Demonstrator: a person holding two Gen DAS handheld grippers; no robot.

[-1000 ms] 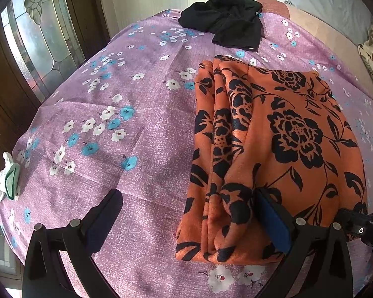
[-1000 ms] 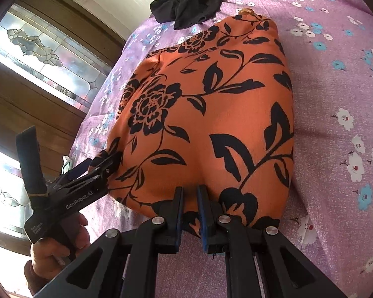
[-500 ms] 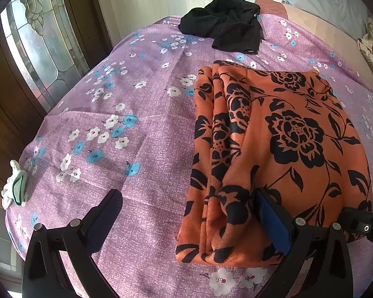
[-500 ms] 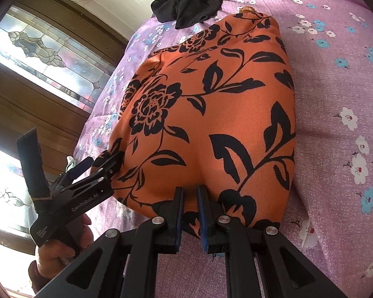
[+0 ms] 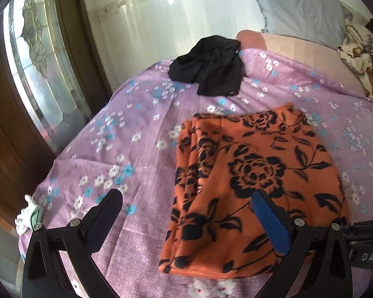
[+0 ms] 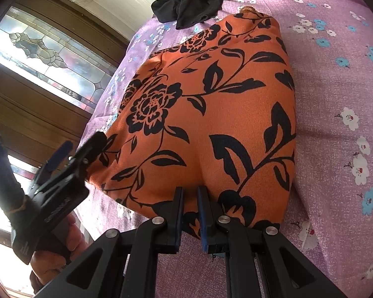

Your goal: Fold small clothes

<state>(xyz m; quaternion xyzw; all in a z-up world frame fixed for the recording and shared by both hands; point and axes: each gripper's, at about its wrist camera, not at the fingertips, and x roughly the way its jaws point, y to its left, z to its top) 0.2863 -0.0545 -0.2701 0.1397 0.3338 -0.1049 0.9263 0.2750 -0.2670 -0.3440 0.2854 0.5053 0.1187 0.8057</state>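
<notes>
An orange cloth [image 5: 256, 181] with a black flower print is lying folded on a purple bedsheet [image 5: 126, 154] dotted with white and blue blossoms. In the left wrist view its stacked edges are showing along the left side, several layers deep, and its near corner is sitting just above a pair of white flowers in the sheet.

The right gripper [image 6: 189, 195] is pinching the near edge of the orange cloth; its two fingers are standing almost together, with a small pucker of fabric squeezed between the blue pads. The cloth is fanning out from that grip toward the far side of the bed.

The left gripper [image 5: 186, 208] is hovering with its jaws spread wide and holding nothing. One finger is hanging over the bare sheet and the other, with the blue pad, over the cloth's near right part; whether that pad is touching the fabric is hard to say, since the view is blurred. In the right wrist view a hand [image 6: 62, 250] is gripping its handle beside the cloth's left corner.

A crumpled black garment [image 5: 209, 67] is lying well apart at the far end of the bed. A small white and green item [image 5: 28, 214] is sitting at the bed's left edge, near a wooden door with patterned glass [image 5: 34, 69].
</notes>
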